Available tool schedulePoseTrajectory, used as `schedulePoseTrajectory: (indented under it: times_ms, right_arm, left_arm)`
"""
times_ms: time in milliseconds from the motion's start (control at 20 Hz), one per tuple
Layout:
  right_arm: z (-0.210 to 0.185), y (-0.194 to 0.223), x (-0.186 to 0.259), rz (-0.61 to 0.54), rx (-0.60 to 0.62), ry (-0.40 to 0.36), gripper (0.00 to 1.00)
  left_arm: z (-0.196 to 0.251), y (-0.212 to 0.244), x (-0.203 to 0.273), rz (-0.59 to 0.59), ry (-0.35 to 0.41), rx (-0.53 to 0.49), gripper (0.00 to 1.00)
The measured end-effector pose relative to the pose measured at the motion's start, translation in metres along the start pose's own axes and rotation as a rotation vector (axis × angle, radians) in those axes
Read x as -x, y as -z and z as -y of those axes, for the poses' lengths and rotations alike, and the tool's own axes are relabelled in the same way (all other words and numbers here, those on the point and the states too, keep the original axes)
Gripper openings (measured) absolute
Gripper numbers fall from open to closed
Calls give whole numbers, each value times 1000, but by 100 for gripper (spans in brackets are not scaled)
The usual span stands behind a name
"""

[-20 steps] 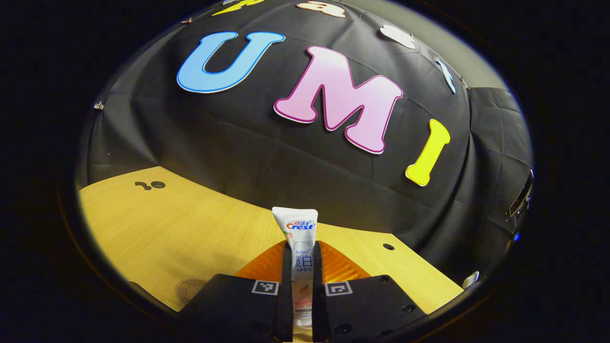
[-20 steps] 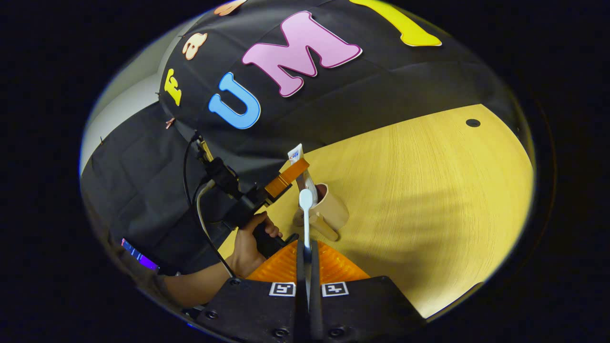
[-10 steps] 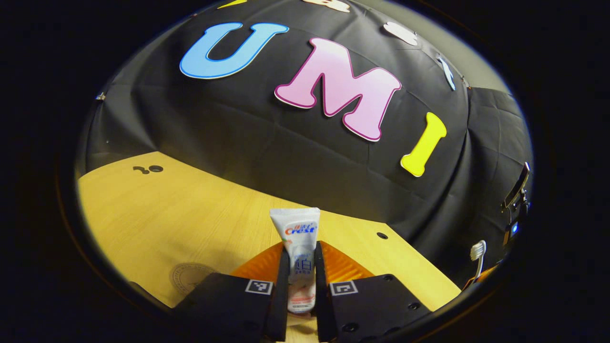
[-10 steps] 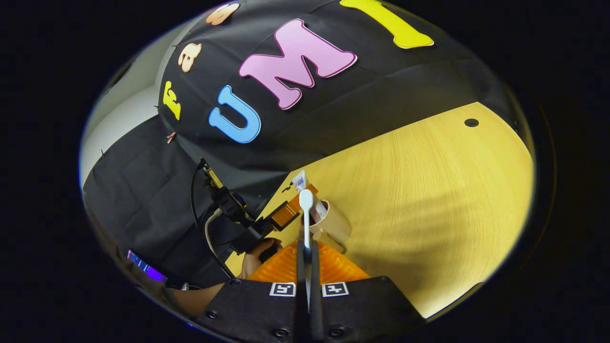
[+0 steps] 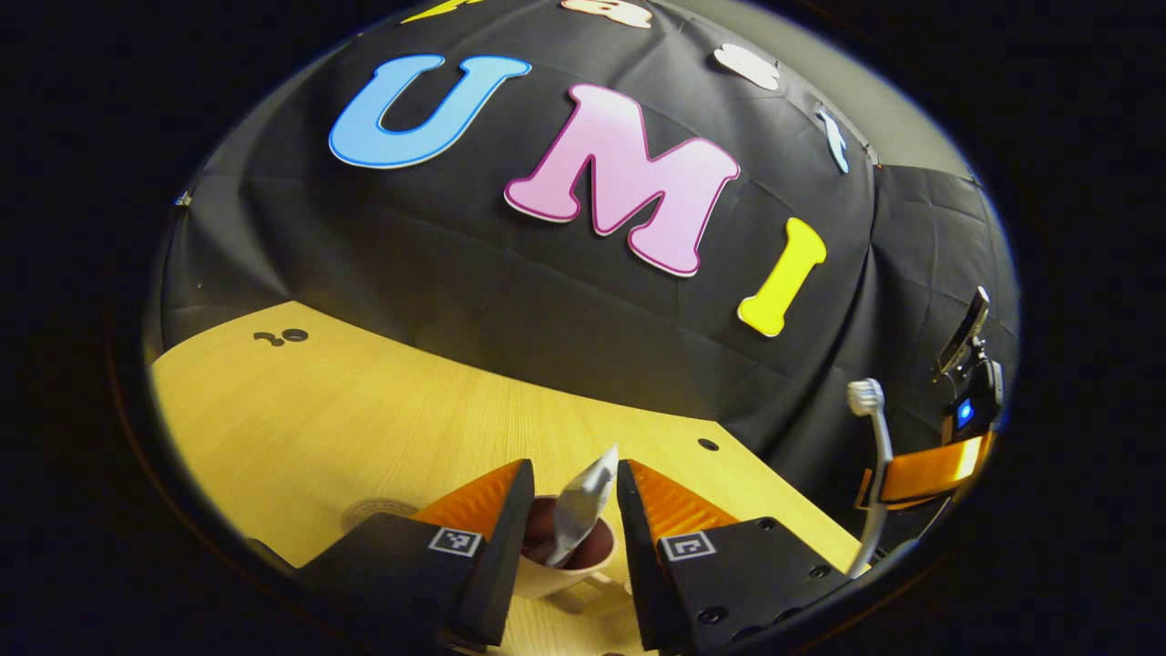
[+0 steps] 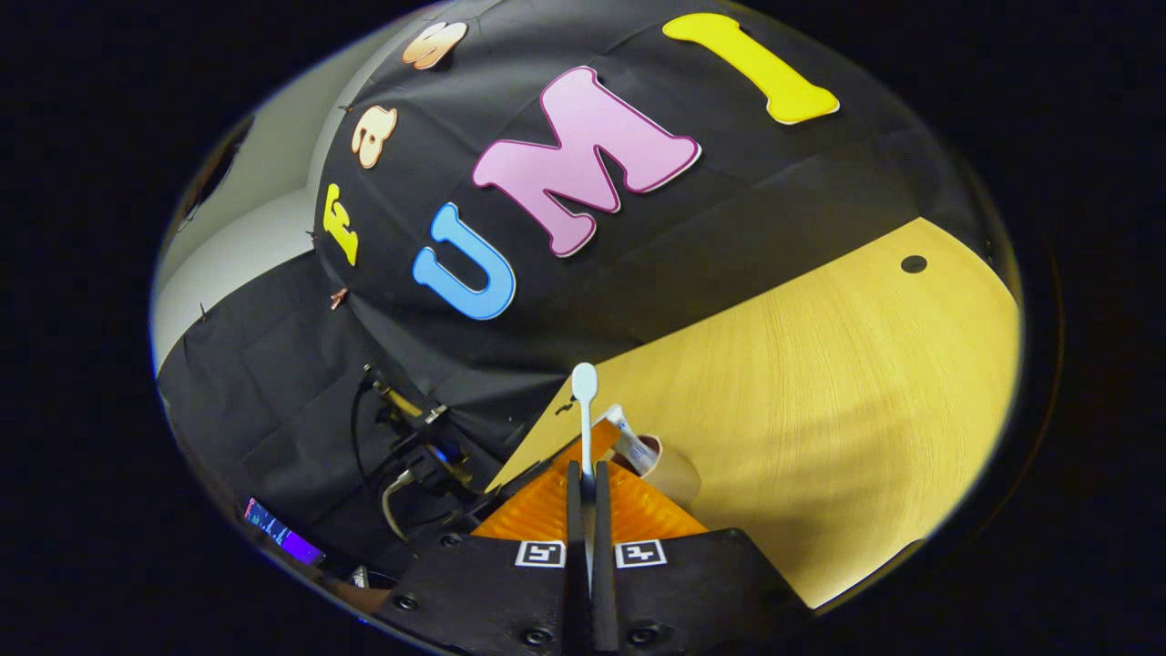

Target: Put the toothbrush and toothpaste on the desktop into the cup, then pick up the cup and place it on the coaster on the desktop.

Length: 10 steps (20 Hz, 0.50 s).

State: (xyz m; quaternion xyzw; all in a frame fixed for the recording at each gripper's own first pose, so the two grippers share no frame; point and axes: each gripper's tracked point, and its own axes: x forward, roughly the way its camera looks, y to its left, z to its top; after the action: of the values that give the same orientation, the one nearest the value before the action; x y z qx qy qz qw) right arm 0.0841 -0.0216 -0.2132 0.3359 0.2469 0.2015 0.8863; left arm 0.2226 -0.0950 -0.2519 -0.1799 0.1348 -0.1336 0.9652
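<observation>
So the left gripper (image 5: 565,510) has its jaws spread wide, sitting right over the cup (image 5: 569,563) on the wooden table (image 5: 346,419). The toothpaste (image 5: 583,504) is already in the cup, leaning at a tilt, and neither jaw is touching it. The right gripper (image 6: 584,510) has its jaws pinched tight on the toothbrush (image 6: 584,419), head pointing up and away, held near the cup but not in it. There's a round coaster (image 5: 387,510) flat on the table, just left of the cup in the left gripper view.
</observation>
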Motion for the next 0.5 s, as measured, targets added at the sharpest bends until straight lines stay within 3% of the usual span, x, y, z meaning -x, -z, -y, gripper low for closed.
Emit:
schedulePoseTrajectory:
  times_ms: [200, 500]
  right_arm:
    - [-8, -26, -30, 109, 0, -19, 5]
    - [-21, -34, -81, 201, 60, -112, 5]
  left_arm:
    - [-2, -3, 63, -18, 8, -24, 58]
    - [-9, 40, 150, -109, 22, -45, 58]
